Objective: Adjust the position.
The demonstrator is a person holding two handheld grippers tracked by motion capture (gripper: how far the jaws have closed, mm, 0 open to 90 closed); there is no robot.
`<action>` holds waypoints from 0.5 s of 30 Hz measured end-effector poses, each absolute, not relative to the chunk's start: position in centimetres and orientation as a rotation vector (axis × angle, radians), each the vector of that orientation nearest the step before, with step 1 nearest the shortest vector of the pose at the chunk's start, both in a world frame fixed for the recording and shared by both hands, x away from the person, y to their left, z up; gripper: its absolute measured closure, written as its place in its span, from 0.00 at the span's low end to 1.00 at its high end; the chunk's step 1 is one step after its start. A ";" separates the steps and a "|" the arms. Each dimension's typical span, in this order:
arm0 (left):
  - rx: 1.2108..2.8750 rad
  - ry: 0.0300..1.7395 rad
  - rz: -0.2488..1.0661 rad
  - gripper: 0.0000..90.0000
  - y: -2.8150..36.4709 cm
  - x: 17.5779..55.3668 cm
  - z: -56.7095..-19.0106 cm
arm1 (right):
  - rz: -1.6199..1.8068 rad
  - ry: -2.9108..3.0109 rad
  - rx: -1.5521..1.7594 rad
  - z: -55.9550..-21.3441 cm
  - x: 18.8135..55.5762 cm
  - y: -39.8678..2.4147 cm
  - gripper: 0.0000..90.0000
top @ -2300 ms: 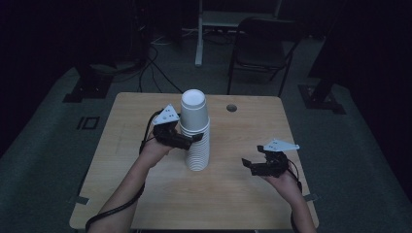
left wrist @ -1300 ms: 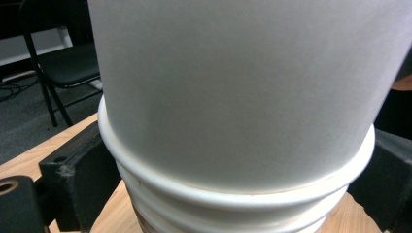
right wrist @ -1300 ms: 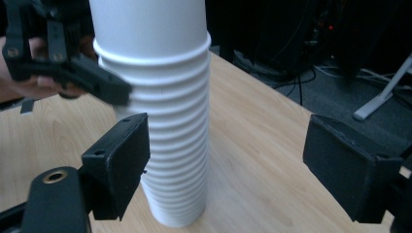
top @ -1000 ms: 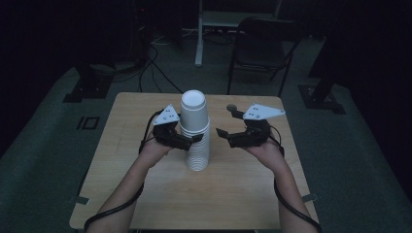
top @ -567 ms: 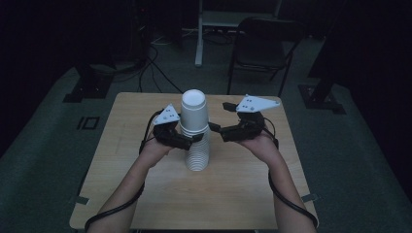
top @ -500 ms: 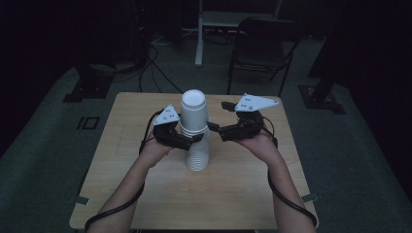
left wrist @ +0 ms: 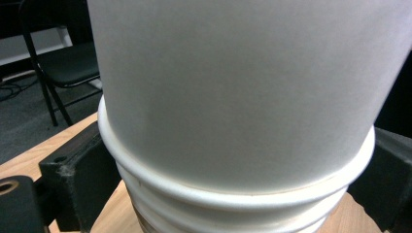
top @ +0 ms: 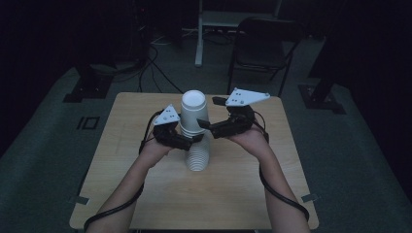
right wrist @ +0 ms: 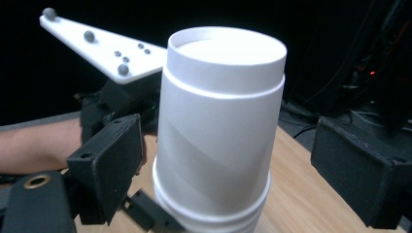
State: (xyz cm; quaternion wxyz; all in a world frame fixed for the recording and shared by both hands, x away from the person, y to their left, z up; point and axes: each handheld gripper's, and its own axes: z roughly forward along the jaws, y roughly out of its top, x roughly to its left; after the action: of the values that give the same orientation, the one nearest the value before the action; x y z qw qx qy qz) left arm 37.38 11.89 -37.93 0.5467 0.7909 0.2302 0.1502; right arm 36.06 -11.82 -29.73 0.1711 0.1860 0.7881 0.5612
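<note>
Light wooden table [top: 233, 194] in a dark room, folding chair [top: 262, 53] and floor cables behind it.

At the table's middle, an upside-down stack of white paper cups [top: 197, 145], upright, topmost cup [top: 194, 111] standing well proud of the nested rims below. Left gripper [top: 187, 141] closed around the stack just under the top cup's rim, a black jaw pressed to each side in the left gripper view, rims [left wrist: 233, 204] bulging between them. Right gripper [top: 208, 114] level with the top cup from the other side, jaws spread wide; in the right gripper view, left pad [right wrist: 109, 165] just beside the cup wall, right pad [right wrist: 359, 170] clearly apart, cup [right wrist: 218, 131] between them, not yet clamped. Forearms entering from the near edge, cables trailing back.
</note>
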 end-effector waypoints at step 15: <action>1.878 0.540 0.355 0.05 11.8 37.3 -37.9 | 1.595 2.273 0.518 -30.0 37.6 -9.2 0.15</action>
State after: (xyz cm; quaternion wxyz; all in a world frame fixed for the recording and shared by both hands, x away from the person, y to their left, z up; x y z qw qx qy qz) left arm 37.33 11.82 -37.92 0.5460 0.7922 0.2278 0.1497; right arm 37.65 -9.21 -30.05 0.1578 0.1810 0.7946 0.5576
